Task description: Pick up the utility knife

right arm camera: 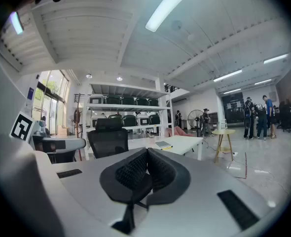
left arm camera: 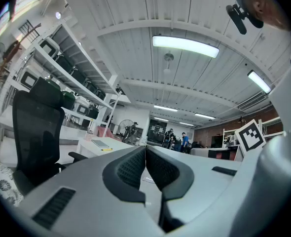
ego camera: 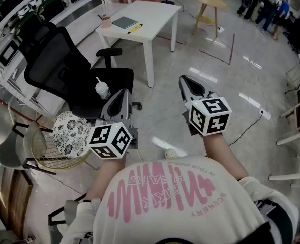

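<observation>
Glossy grey floor (ego camera: 162, 113), open workroom; white tabletop (ego camera: 155, 11) ahead, black office chair (ego camera: 63, 70) left of it. Utility knife (ego camera: 135, 28): slim yellow bar with a dark end, lying on the tabletop just beside a grey notebook (ego camera: 124, 22), well apart from both grippers. Left gripper (ego camera: 124, 92) and right gripper (ego camera: 185, 80): fingers together, nothing between. Ceiling lights (left arm camera: 185, 46) show only in the gripper views; lidded cup (ego camera: 102, 89) on the chair seat shows only in the head view.

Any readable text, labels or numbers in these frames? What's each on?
"IN TOUR WORLD": small pink print on the person's white shirt, upside down in the head view.
"SCENERY": same shirt, beside the big lettering.
Large pink lettering across the shirt: too distorted to read.
Left marker cube, right marker cube: patterns only, no letters.
</observation>
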`<state>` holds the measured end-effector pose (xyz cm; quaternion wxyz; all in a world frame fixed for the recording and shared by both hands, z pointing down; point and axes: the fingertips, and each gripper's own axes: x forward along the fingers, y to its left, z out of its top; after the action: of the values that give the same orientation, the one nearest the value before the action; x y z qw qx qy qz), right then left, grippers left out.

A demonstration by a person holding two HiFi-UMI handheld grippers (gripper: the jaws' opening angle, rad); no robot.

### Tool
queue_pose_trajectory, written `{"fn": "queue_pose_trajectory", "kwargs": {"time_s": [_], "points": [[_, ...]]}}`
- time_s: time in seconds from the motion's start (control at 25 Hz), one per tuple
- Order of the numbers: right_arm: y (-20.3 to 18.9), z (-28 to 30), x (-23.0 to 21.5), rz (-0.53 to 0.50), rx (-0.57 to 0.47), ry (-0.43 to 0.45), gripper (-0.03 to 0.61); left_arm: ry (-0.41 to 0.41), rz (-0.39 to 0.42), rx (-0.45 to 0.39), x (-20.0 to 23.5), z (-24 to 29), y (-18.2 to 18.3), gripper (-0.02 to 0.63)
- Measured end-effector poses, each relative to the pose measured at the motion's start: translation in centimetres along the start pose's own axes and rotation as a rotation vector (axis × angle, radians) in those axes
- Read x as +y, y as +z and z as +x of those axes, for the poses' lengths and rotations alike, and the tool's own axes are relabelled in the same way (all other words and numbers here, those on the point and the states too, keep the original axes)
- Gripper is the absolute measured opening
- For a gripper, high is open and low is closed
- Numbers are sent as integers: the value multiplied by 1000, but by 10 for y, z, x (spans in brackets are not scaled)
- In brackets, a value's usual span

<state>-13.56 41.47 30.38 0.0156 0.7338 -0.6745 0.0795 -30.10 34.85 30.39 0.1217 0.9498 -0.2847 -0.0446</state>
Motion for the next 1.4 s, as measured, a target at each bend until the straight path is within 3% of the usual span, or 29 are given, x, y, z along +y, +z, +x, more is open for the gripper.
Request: {"fn": "queue_pose_trajectory", "kwargs": {"time_s": [0.4, 0.88, 1.16, 1.4], "points": [[-27, -7, 16, 45, 47, 0, 14, 4, -33, 25, 9, -25, -15, 25], [-47, 16, 43, 104, 57, 10, 14, 29, -82, 4, 51, -54, -20, 25], [-48, 56, 18, 90, 53, -7, 14, 13, -89, -15, 72, -13, -25, 25], [-18, 137, -39, 121, 44, 3, 14, 26, -84, -27, 98, 73, 0, 25]]}}
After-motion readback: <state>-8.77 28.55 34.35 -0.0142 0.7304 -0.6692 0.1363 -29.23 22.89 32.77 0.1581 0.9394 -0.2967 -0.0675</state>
